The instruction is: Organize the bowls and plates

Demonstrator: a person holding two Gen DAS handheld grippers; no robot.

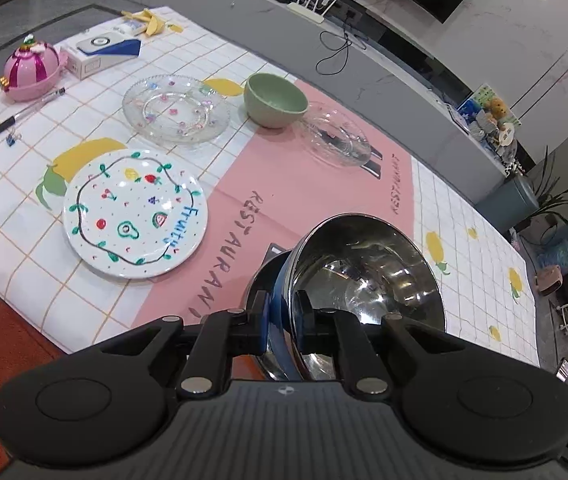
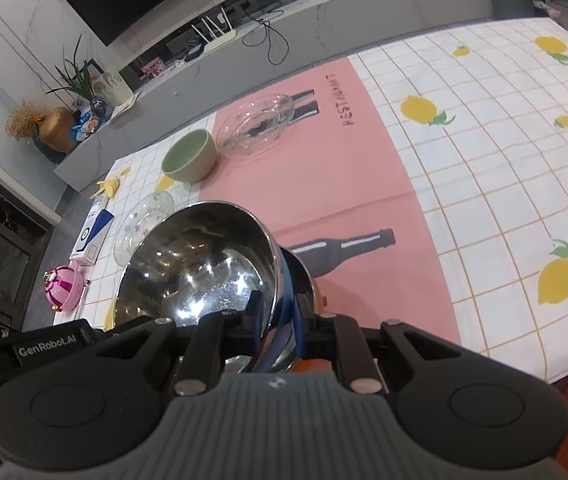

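Note:
A shiny steel bowl point(image 1: 364, 272) hangs tilted over the near edge of the table, held from both sides. My left gripper point(image 1: 284, 304) is shut on its left rim. My right gripper point(image 2: 279, 308) is shut on the opposite rim of the same steel bowl point(image 2: 195, 264). On the cloth lie a white plate with fruit drawings point(image 1: 135, 212), a clear glass plate with flowers point(image 1: 175, 110), a green bowl point(image 1: 275, 100) and a clear glass bowl point(image 1: 336, 136). In the right wrist view the green bowl point(image 2: 189, 156) and the glass bowl point(image 2: 257, 124) stand beyond the steel bowl.
A pink toy case point(image 1: 33, 70), a pen point(image 1: 23, 114), a white box point(image 1: 99, 50) and a banana peel point(image 1: 149, 22) lie at the table's far left. The chequered cloth with lemons point(image 2: 484, 160) spreads to the right. A grey ledge point(image 1: 243, 12) runs behind the table.

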